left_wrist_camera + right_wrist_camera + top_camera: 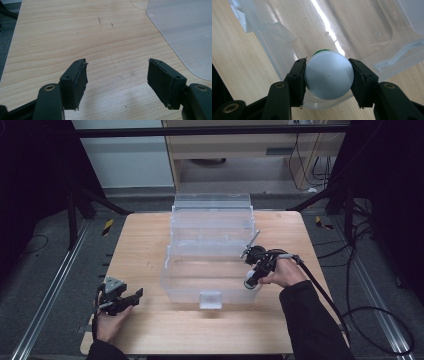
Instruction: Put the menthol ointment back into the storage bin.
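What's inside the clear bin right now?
The clear bin looks empty: only wood shows through its floor. The right tongs hold a white round-bottomed container at its rim, hiding the corner below.

- A round pale grey-white object (328, 75), its smooth end facing the right gripper view's camera and a green edge showing behind its top, sits clamped between the right gripper's fingers (297, 80), touching both pads.
- A clear plastic bin (210, 265), lid open and standing upright at its back, lies beneath and beyond those fingers, on the wooden table.
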`<action>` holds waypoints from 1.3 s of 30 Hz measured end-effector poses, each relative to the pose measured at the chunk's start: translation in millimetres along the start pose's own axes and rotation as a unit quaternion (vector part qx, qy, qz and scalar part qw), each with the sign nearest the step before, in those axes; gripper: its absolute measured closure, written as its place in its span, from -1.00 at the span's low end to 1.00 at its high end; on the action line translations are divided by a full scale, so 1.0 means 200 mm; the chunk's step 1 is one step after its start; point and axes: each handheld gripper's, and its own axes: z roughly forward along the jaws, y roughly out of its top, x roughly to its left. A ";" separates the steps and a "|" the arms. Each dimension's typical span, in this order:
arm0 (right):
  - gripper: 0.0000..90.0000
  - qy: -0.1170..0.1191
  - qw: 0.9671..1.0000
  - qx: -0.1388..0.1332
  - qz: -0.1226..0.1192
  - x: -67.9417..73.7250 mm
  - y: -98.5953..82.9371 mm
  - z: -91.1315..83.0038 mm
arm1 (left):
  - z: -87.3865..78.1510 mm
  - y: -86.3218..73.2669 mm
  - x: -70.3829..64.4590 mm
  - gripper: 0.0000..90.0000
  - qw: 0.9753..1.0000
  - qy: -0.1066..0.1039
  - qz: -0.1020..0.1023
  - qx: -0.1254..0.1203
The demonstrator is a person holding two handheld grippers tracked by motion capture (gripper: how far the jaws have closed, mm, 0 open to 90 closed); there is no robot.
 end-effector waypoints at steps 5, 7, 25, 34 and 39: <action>0.12 0.005 1.000 0.005 0.004 0.00 0.00 0.04 | 0.00 0.00 0.00 -0.29 1.000 0.001 0.002 0.001; 0.12 0.006 1.000 0.006 0.002 0.00 -0.01 0.05 | 0.00 0.00 0.00 -0.29 1.000 0.001 0.000 0.000; 0.12 0.010 1.000 0.017 -0.004 0.00 -0.01 0.12 | 0.00 0.00 0.00 -0.29 1.000 0.001 0.001 0.000; 0.09 0.013 1.000 0.016 -0.002 0.01 -0.02 0.12 | 0.00 0.00 0.00 -0.29 1.000 0.000 0.001 0.000; 0.09 0.014 1.000 0.012 -0.003 0.01 -0.02 0.12 | 0.00 0.00 0.00 -0.29 1.000 0.000 0.000 0.001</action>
